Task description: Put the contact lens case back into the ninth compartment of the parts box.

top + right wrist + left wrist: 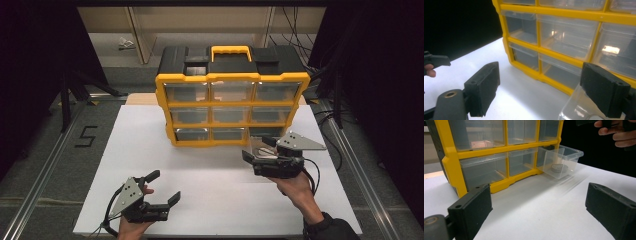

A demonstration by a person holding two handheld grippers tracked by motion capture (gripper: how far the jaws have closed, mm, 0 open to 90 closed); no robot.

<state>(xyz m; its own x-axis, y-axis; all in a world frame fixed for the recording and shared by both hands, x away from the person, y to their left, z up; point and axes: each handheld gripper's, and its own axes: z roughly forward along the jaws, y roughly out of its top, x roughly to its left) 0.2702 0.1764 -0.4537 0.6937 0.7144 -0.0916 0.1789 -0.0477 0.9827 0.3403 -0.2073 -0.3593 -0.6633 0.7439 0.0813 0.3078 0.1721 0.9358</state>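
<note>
High view: right tool (256, 149) spread, empty, just beside pulled-out clear drawer (560, 160) at bottom right of yellow organizer (232, 77) on desk (210, 180), likely for reaching grey disc (559, 167) inside. Left tool (162, 186) spread, idle.

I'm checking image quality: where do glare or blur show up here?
Left gripper view: the pulled-out clear drawer casts streaky reflections on the white table; near claw pads soft. Right gripper view: bright glare spot on a drawer front. High view: surroundings dark, the organizer evenly lit.
</note>
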